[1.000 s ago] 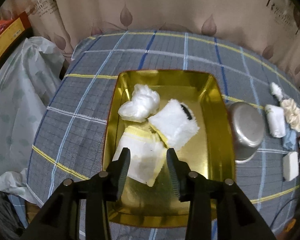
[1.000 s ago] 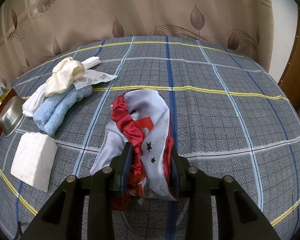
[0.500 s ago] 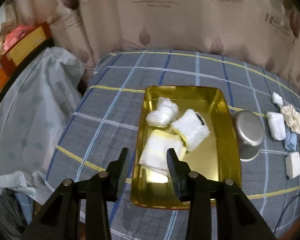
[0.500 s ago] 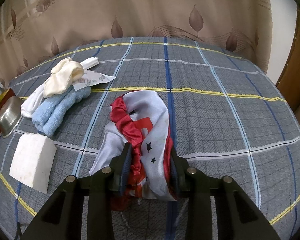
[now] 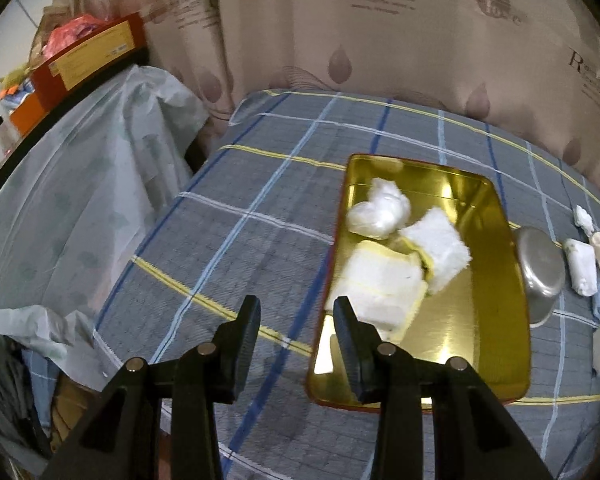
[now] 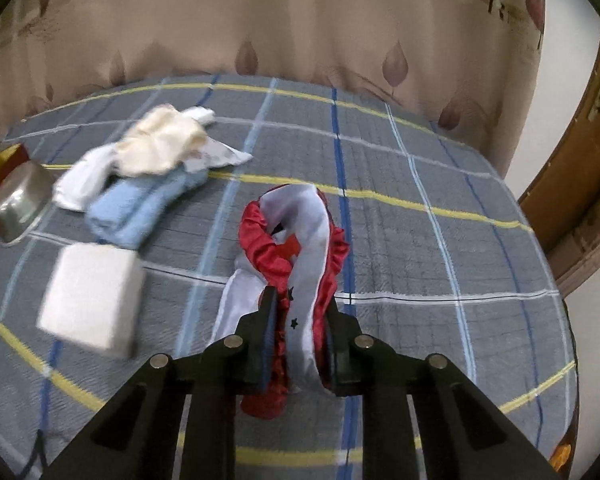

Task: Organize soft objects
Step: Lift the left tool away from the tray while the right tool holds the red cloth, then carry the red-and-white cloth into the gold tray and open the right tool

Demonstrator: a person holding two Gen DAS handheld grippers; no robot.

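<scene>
Pinching the red-and-silver cloth (image 6: pixel 300 276), right tool (image 6: pixel 300 316); left tool (image 5: pixel 296 320) hovers spread.

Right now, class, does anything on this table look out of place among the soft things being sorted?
Yes: a metal bowl lies tipped on its side beside the gold tray, the one hard thing among the cloths, next to a white sponge.
</scene>
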